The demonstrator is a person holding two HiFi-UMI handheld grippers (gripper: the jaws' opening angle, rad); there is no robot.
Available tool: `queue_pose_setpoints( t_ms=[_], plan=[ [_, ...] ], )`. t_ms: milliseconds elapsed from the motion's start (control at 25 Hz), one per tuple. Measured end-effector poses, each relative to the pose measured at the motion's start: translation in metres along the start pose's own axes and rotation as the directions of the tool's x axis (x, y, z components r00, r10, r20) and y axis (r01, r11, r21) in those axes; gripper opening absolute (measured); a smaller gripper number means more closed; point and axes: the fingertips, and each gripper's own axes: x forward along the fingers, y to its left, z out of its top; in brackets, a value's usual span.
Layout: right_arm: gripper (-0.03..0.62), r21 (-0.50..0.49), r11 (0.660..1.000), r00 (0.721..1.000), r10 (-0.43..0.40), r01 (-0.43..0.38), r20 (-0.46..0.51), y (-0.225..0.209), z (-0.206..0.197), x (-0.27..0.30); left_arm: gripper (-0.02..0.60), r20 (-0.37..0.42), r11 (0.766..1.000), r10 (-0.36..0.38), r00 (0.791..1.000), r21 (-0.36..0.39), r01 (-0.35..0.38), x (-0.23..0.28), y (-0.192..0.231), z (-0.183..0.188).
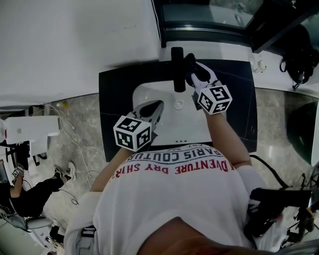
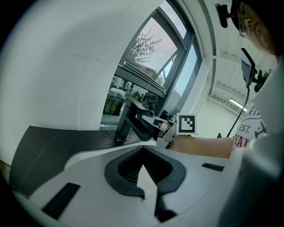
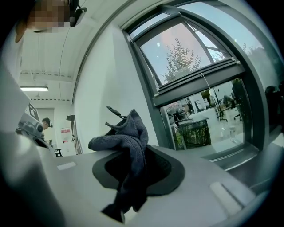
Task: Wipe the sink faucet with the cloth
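- Black countertop (image 1: 117, 82) with a white sink (image 1: 172, 127) set into it; the person's torso is at the near edge.
- Left gripper (image 1: 157, 106) is over the sink's front-left part, jaws together with nothing between them.
- Right gripper (image 1: 194, 69) is further back, just right of the faucet (image 1: 177, 69). Its jaws are clamped on the dark grey cloth (image 3: 129, 146), which bunches up out of them.
- Faucet is black and upright at the sink's back edge. The cloth is right beside it; can't tell whether they touch.
- Window (image 1: 204, 15) runs behind the counter.

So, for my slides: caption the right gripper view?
Right gripper shut on a dark grey cloth, window behind.
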Motion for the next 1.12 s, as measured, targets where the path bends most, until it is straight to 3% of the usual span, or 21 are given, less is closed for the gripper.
queue_pose_setpoints(
  t_ms=[600, 1120],
  plan=[
    [0.078, 0.035, 0.998, 0.999, -0.045, 0.044, 0.021, -0.019, 0.019, 0.018, 0.002, -0.002, 1.0, -0.001, 1.0, -0.002, 0.001, 0.003, 0.009, 0.0],
    [0.078, 0.105, 0.987, 0.977, -0.099, 0.121, -0.191, -0.037, -0.052, 0.037, 0.0, -0.021, 1.0, 0.004, 1.0, -0.022, -0.005, 0.008, 0.017, -0.01]
  ],
)
